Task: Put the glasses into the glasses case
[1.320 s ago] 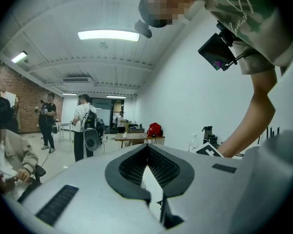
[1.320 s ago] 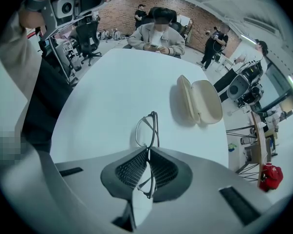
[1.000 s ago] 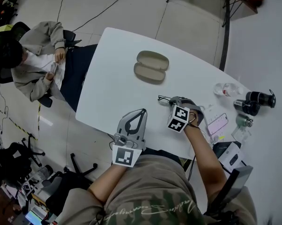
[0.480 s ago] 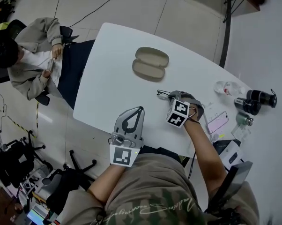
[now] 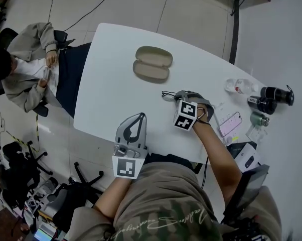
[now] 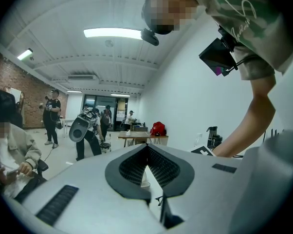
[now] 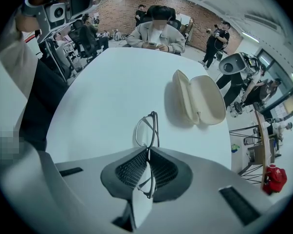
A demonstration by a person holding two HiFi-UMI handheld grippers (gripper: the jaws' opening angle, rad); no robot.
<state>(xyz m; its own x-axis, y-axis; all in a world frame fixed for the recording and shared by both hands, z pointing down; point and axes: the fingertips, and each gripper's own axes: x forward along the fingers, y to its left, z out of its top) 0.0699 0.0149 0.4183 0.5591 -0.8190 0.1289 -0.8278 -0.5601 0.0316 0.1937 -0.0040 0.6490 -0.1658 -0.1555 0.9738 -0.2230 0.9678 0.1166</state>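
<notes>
White table (image 5: pixel 108 92), open glasses case (image 5: pixel 152 64) lying far from both grippers.
At the near edge the left gripper (image 5: pixel 140 117) has its jaws together on nothing; the right gripper (image 5: pixel 177 95) clamps the glasses (image 7: pixel 147 130) by the frame, lenses pointing toward the case.

Desk (image 5: pixel 111 79) white. Glasses case (image 5: pixel 152 64) beige. Glasses (image 7: pixel 147 130) thin black frame. Left tongs (image 5: pixel 140 117), right tongs (image 7: pixel 147 151) grey, dark ribbed pads (image 7: pixel 132 169); marker cubes (image 5: pixel 185 115) black-white squares. Phone (image 5: pixel 230 123) pink. Shirt (image 5: pixel 166 205) olive camo.
</notes>
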